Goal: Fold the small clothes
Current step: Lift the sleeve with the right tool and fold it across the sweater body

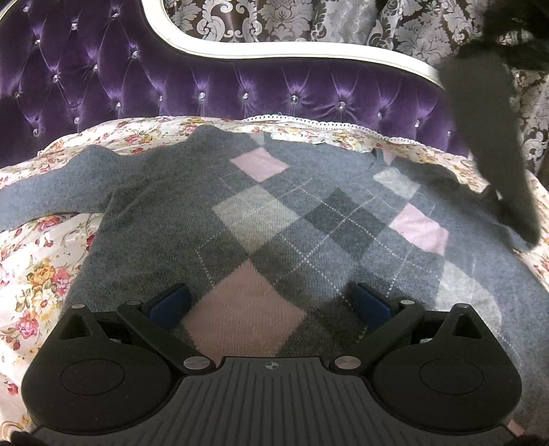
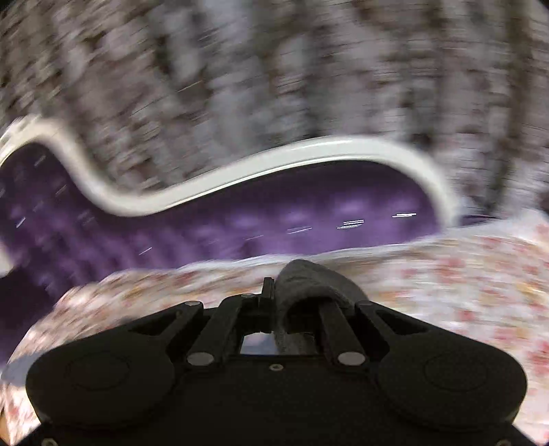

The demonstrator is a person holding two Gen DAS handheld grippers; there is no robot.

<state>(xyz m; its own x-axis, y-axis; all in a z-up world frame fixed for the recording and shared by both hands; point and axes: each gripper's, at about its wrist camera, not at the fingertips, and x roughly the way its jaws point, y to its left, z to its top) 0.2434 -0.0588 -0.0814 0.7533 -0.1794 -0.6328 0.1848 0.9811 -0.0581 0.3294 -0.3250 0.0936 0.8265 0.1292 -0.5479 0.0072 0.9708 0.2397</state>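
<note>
My left gripper (image 1: 271, 302) stands with its jaws spread wide and released, the blue-padded fingers (image 1: 171, 302) set apart over the lower part of a grey knitted sweater with a pink, pale grey and dark grey argyle diamond pattern (image 1: 260, 223). The sweater lies spread flat, front up, on a white floral-printed bed sheet with a lace edge (image 1: 44, 274); one sleeve (image 1: 51, 185) runs out to the left across the sheet. Neither blue pad grips any fabric. At the right edge of the left wrist view a dark, blurred shape (image 1: 494, 154) hangs over the sweater's far right corner (I cannot identify it). Behind the sheet rises a purple button-tufted velvet headboard with a curved white frame (image 1: 240, 89), and behind that a grey and brown damask curtain (image 1: 308, 20). My right gripper (image 2: 274, 291) is clenched, its jaws closed on a fold of grey knitted fabric (image 2: 308, 281) that drapes over the right finger; the fabric matches the sweater. The right wrist view is heavily smeared by motion blur, showing the gripper above the floral sheet (image 2: 463, 274), with the purple headboard (image 2: 274, 206) and curtain (image 2: 274, 68) beyond.
</note>
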